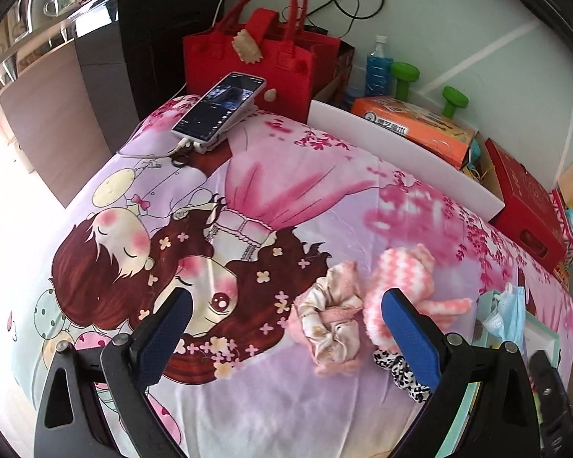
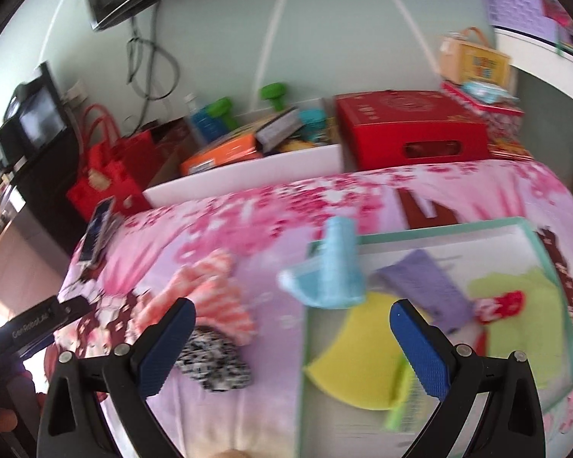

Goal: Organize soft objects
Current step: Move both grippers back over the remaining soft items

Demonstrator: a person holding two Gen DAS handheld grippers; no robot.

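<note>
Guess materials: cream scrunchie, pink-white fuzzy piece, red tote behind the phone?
Cream scrunchie: looks like satin, smooth with a soft sheen on the gathered folds, faint printed pattern. Pink-white fuzzy piece: looks like plush or chenille, matte, with raised zigzag pile and a blurry nap at the edges. Red tote: probably felt, flat matte surface, stiff upright walls and thick cut-edge handles.
</note>
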